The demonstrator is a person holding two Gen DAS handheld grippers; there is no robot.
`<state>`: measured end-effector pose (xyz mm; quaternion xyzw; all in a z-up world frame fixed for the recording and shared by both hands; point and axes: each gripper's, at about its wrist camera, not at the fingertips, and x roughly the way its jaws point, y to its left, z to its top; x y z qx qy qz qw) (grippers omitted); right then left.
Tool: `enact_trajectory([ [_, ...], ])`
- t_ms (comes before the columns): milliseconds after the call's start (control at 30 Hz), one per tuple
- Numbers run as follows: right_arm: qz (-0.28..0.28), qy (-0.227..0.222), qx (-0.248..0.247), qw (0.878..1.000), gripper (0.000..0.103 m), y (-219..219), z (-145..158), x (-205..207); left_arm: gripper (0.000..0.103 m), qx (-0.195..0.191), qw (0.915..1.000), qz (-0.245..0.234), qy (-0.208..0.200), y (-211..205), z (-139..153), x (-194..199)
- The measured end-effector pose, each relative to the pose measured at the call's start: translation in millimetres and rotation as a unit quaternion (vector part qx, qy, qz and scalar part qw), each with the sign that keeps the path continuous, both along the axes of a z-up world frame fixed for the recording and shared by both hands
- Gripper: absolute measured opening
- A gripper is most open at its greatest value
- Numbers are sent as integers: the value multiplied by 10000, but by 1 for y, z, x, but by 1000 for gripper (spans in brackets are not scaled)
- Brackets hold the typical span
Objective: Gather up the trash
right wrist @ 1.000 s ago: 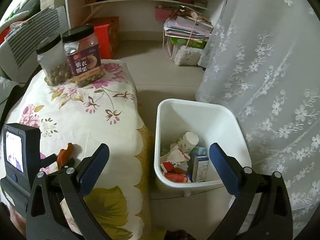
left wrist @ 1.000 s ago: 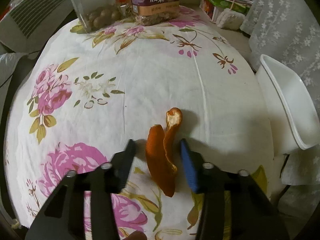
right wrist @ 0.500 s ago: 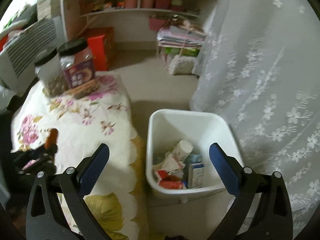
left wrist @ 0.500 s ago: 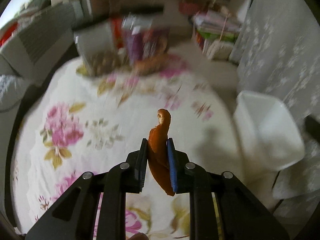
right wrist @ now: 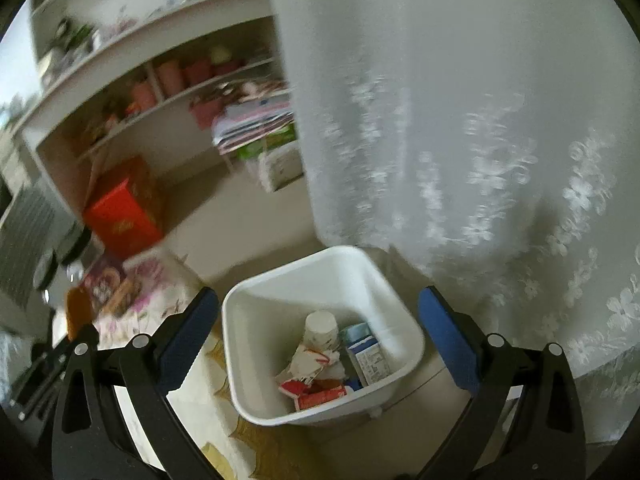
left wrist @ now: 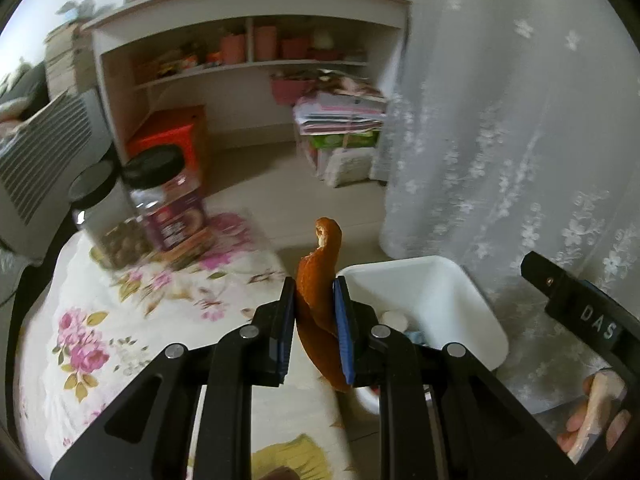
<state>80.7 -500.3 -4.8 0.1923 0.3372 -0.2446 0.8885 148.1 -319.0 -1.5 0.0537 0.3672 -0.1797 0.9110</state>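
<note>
Floral cloth covers our counter (left wrist: 120,340), white bin (right wrist: 276,292) beside it. Our left gripper (left wrist: 316,312) is clamped on an orange peel (left wrist: 318,276), held above the counter edge near the bin. Our right gripper (right wrist: 320,332) hangs wide open over the bin, holding nothing.

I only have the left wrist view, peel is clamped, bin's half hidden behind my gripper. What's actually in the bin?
Observer: From the right wrist view, the white bin holds a paper cup, a blue-and-white carton and red-and-white wrappers.
Operator: Is it full?
Observer: No. The trash sits at the bottom, with bare white wall above it.
Operator: What is the right gripper doing?
Observer: The right gripper is open and holds nothing, its fingers framing the bin in that view.
Operator: Does that view show my peel?
Observer: Yes, the orange peel shows as a blur at its left edge, over the floral tablecloth, left of the bin.
</note>
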Motion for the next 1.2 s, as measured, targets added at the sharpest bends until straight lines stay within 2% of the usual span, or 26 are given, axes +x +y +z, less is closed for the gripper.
enact_trajectory([
  [367,-841,-306,-109,9959,96,-61,7,-43,22,94,9978,-661,41,-93,-1,-1],
  [400,-925,-358,-156,9949,96,-65,8,-48,24,121,9975,-695,19,-98,-1,-2],
  [500,-1146,-475,-276,9919,96,-71,13,-58,41,116,9971,-747,-74,-105,4,-4],
  [600,-1320,-643,-408,9883,96,-73,20,-68,46,119,9968,-760,-221,-103,10,-11],
  [767,-1385,-834,-941,9823,96,-55,33,-80,57,119,9967,-639,-481,-85,18,-25],
  [833,-1375,-907,-1172,9794,96,-40,40,-83,69,66,9966,-482,-660,-70,24,-33],
  [1000,-1088,-1191,-1374,9773,96,3,49,-87,85,-28,9947,-68,-1023,-18,38,-51],
  [1200,-557,-1274,-1294,9818,96,69,47,-84,88,67,9904,464,-1297,58,45,-71],
])
